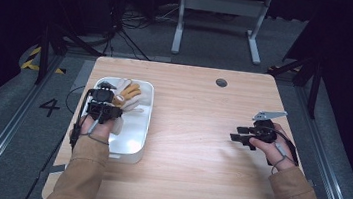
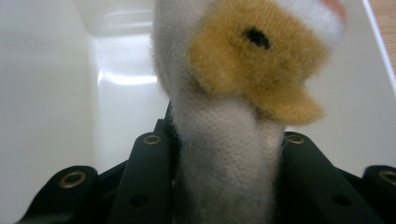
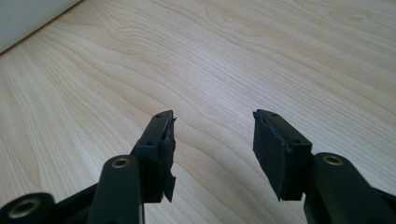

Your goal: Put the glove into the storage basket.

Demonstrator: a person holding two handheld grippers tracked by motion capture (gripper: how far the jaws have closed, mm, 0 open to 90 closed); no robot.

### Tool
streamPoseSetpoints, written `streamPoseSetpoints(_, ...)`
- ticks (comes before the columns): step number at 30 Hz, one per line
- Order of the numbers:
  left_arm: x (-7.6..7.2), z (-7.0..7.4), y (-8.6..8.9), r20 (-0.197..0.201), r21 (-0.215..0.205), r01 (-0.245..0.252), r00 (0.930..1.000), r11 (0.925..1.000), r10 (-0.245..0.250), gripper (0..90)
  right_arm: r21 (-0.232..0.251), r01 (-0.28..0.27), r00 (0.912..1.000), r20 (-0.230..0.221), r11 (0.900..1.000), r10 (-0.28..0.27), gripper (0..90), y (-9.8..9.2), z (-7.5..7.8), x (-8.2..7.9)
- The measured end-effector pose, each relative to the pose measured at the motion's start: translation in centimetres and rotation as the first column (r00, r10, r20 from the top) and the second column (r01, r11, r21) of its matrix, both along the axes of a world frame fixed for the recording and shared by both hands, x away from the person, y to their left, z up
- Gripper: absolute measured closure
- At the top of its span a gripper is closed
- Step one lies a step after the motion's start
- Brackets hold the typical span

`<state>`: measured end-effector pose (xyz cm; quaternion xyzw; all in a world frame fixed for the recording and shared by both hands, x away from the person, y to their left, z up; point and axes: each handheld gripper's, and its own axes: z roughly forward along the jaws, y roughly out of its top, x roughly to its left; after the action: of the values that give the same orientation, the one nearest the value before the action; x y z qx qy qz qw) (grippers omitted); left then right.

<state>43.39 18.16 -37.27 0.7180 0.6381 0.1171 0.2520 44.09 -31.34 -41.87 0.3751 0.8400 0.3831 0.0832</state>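
Plush toy pinched over the tray.
My left claw (image 1: 105, 105) pinched the plush toy (image 2: 233, 93) inside the white tray (image 1: 131, 144) at nine o'clock; my right claw (image 3: 212, 149) hung spread above the table (image 1: 194, 147) at three.

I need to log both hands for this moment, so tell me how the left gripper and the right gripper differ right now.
The left gripper is closed on a white and yellow plush toy; the right gripper holds nothing. The left gripper's jaws squeeze the toy's white part between them, while the right gripper's jaws stand apart with bare wood between. The left gripper is over the white tray; the right gripper is over the wooden table. Both are black, two-jawed and hand-held.
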Motion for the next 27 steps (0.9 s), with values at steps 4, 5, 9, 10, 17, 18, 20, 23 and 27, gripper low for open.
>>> streamPoseSetpoints(4,0.3,-0.7,-0.1,-0.02,0.01,-0.011,0.9997,0.9999,0.011,68.4,0.0,0.003,1.0,-0.001,1.0,-0.003,49.4,0.0,-0.1,-0.1)
streamPoseSetpoints(5,0.4,-0.9,-0.1,-0.025,0.009,-0.018,0.9995,0.9998,0.018,68.4,-0.004,-0.001,1.0,-0.001,1.0,0.001,49.4,0.0,-0.1,-0.1)
streamPoseSetpoints(9,0.6,-1.3,0.0,-0.04,0.008,-0.032,0.9987,0.9995,0.032,68.2,-0.004,-0.007,1.0,-0.003,1.0,0.007,49.2,0.2,-0.2,-0.1)
streamPoseSetpoints(10,0.6,-1.5,0.1,-0.044,0.007,-0.037,0.9983,0.9993,0.037,68.2,-0.004,-0.009,0.9999,-0.004,1.0,0.009,49.1,0.2,-0.2,-0.1)
streamPoseSetpoints(17,1.0,-2.5,0.2,-0.084,0.004,-0.05,0.9952,0.9987,0.05,67.7,-0.003,-0.007,1.0,-0.006,1.0,0.007,49.0,0.2,-0.2,-0.2)
streamPoseSetpoints(18,1.0,-2.6,0.3,-0.089,0.003,-0.048,0.9948,0.9988,0.048,67.7,-0.004,-0.009,0.9999,-0.006,1.0,0.009,49.0,0.2,-0.2,-0.2)
streamPoseSetpoints(20,1.2,-2.9,0.2,-0.106,0.0,-0.044,0.9934,0.999,0.044,67.5,-0.005,-0.008,0.9999,-0.007,1.0,0.008,49.0,0.2,-0.2,-0.1)
streamPoseSetpoints(23,1.2,-3.3,0.1,-0.124,0.003,-0.033,0.9917,0.9994,0.033,67.1,-0.006,-0.01,0.9999,-0.007,1.0,0.01,48.9,0.2,-0.3,-0.1)
streamPoseSetpoints(27,1.3,-3.5,0.0,-0.14,0.005,-0.034,0.9896,0.9994,0.034,67.0,-0.007,-0.01,0.9999,-0.006,1.0,0.01,48.9,0.2,-0.3,-0.1)
